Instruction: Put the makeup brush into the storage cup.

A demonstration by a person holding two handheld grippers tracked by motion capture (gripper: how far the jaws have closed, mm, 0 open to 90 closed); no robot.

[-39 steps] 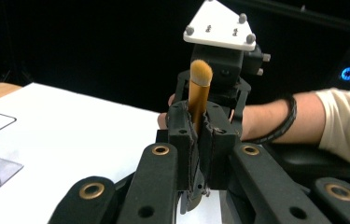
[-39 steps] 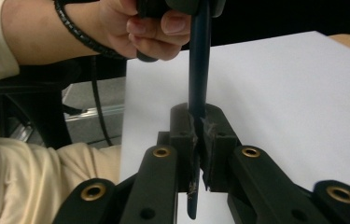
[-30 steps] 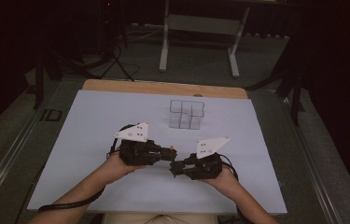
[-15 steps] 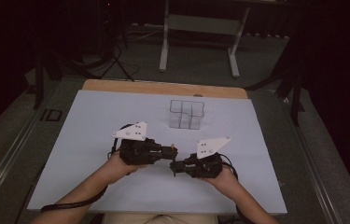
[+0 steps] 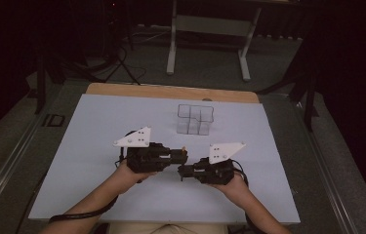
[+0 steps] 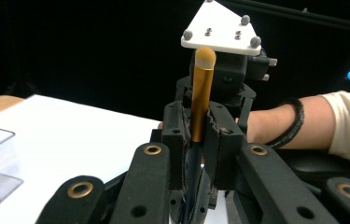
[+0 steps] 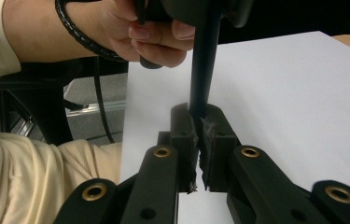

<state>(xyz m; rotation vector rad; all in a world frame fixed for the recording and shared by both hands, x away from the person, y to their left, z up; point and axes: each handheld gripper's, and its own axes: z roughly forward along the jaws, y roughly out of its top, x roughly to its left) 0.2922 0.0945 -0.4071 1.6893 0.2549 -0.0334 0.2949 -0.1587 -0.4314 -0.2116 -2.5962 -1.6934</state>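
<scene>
Near the table's (image 5: 97, 126) front edge, your two grippers meet tip to tip. Your left gripper (image 6: 200, 135) clamps the gold ferrule of a brush (image 6: 201, 93), bristles outward; your right gripper (image 7: 199, 133) pinches its dark handle. No writing is legible.

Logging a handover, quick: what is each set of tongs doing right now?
Left tongs: closed on the makeup brush, gripping its gold ferrule.
Right tongs: closed on the brush's dark handle end.
</scene>
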